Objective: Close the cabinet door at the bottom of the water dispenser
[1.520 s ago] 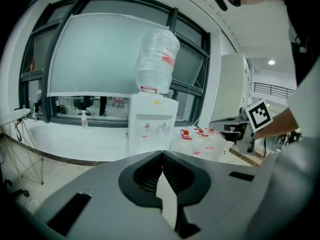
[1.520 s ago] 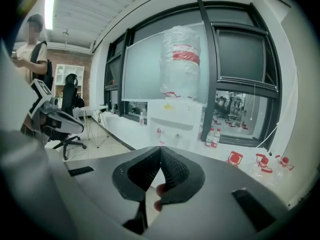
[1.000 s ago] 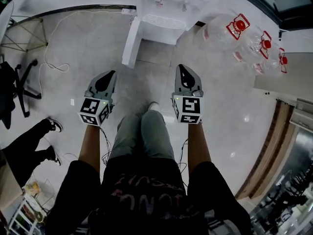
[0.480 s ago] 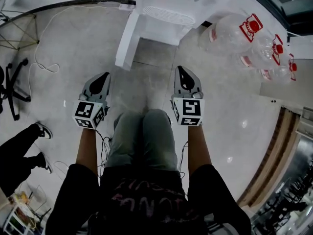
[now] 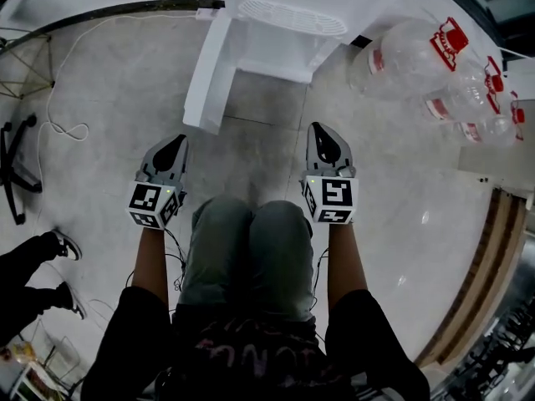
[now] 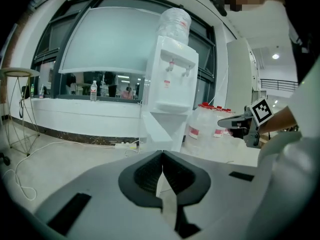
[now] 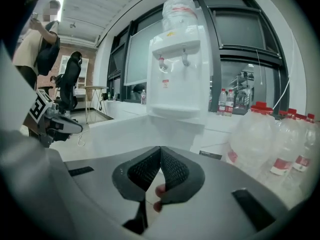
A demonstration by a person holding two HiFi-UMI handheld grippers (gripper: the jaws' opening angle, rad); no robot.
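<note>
The white water dispenser (image 5: 284, 23) stands at the top of the head view, and its bottom cabinet door (image 5: 203, 73) swings out to the left, open. My left gripper (image 5: 176, 142) hangs short of the door's free edge, jaws shut and empty. My right gripper (image 5: 321, 130) hovers in front of the dispenser's right side, also shut on nothing. In the left gripper view the shut left gripper (image 6: 162, 154) points at the dispenser (image 6: 172, 79). The right gripper view has the shut right gripper (image 7: 160, 149) below the dispenser (image 7: 177, 69), with the door (image 7: 125, 126) stretching left.
Several large clear water bottles (image 5: 410, 53) with red labels stand right of the dispenser. A white cable (image 5: 63, 128) and a power strip (image 5: 207, 12) lie on the floor at left. A bystander's legs (image 5: 33, 270) and a chair base (image 5: 12, 170) are at far left. My knees (image 5: 251, 241) sit between the grippers.
Both grippers have sunk toward the floor, side by side. The dispenser and its open door loom larger and nearer in the head view. The jaws stayed shut.
</note>
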